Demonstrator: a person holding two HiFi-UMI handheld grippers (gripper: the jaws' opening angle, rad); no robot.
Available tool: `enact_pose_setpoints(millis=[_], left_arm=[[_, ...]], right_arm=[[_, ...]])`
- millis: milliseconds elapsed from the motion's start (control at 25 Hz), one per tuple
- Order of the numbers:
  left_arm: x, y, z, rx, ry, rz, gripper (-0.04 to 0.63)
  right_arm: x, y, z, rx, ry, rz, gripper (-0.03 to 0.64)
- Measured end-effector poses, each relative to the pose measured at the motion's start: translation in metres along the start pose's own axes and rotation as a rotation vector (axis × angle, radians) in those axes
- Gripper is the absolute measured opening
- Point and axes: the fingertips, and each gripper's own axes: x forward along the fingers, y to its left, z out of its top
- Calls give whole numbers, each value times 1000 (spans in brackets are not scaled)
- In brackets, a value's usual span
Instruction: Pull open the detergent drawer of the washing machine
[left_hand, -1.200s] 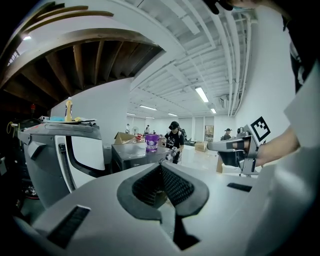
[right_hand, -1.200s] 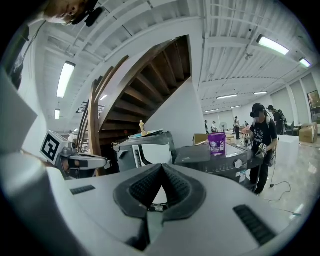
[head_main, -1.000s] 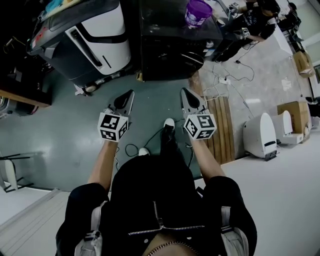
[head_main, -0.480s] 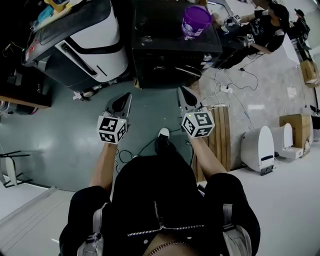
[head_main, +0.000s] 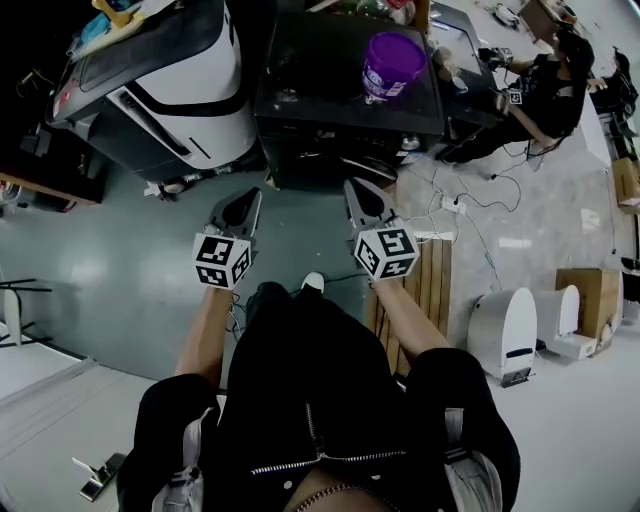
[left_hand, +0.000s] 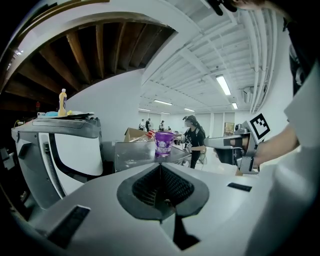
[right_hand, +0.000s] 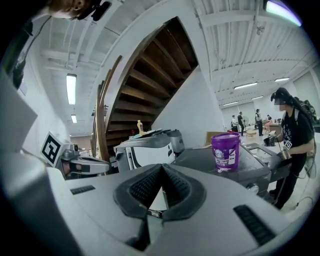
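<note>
Head view shows me the biggest thing first: the dark washing machine (head_main: 345, 95), a big black box straight ahead of me, with its front turned my way. A white and grey machine (head_main: 160, 85) stands just beside it on its left. A purple tub (head_main: 393, 60) sits on top of the washing machine, near the back. Lower down are my two tools, the left gripper (head_main: 250, 200) and the right gripper (head_main: 355, 192). Both point at the washing machine's front, near it but not touching. The left one's fingers are pressed together with nothing between them. The right one's fingers meet at their tips too, and they are empty. The smallest thing is the drawer, and I cannot pick it out yet. I think it sits in the top strip of the front, the same strip where the right gripper view shows a little round knob (right_hand: 253, 188). So the job has not really begun. To do it well, I should spread one gripper's fingers before I get there. Then I should come in level at that top strip, catch the drawer's edge and pull straight back. I should go slowly, so the purple tub does not wobble.
</note>
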Motion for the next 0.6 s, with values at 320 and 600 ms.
enact_pose_setpoints(millis=[320, 600], left_arm=[[18, -4, 5, 13, 15, 19, 21], [40, 1, 0, -10, 29, 26, 21]], right_arm=[[4, -22, 5, 10, -19, 15, 6], [11, -34, 5, 23, -20, 7, 6]])
